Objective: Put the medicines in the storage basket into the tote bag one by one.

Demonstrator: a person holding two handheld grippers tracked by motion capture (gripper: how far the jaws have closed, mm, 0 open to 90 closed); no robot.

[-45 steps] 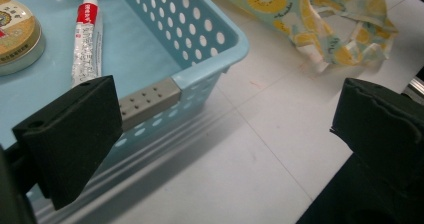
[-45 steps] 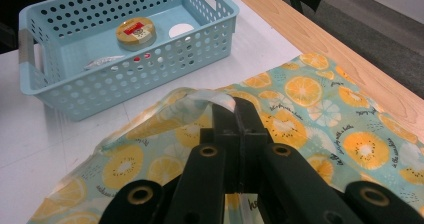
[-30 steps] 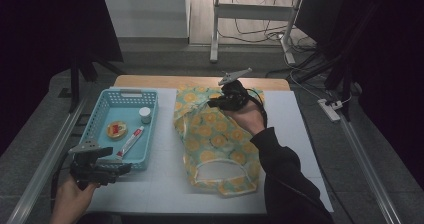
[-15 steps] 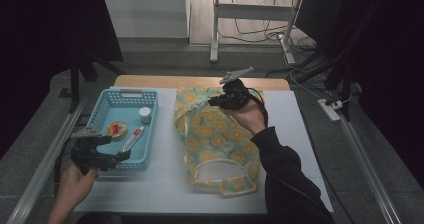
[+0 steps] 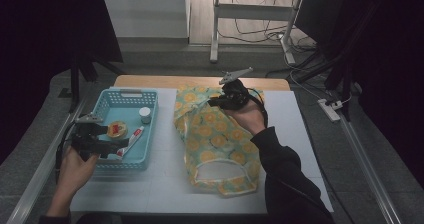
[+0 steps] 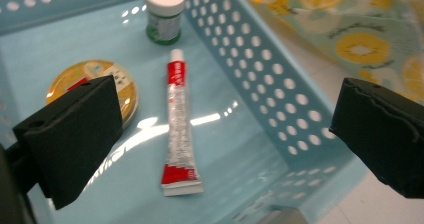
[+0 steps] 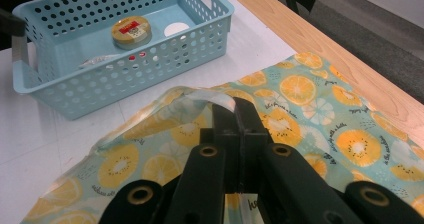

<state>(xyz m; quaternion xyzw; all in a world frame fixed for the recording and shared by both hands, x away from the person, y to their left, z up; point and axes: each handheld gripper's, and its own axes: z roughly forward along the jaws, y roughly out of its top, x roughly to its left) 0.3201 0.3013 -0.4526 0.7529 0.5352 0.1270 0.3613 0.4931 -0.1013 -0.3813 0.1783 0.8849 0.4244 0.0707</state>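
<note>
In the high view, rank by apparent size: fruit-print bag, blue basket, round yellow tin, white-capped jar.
1. Fruit-print plastic bag
2. Light blue perforated basket
3. Round yellow tin
4. White-capped jar, slightly smaller than the tin

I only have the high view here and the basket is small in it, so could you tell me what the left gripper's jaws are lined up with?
Observer: The left gripper is open, and the red and white tube lies flat on the basket floor between its jaws, untouched.
Operator: Thank you. What lies beside the tube?
Observer: A round gold tin beside one jaw, and a small green jar with a white cap upright beyond the tube's cap end.
Operator: And is the right gripper really holding the bag?
Observer: Yes, the right gripper is shut on the clear edge of the fruit-print bag and lifts it off the table.
</note>
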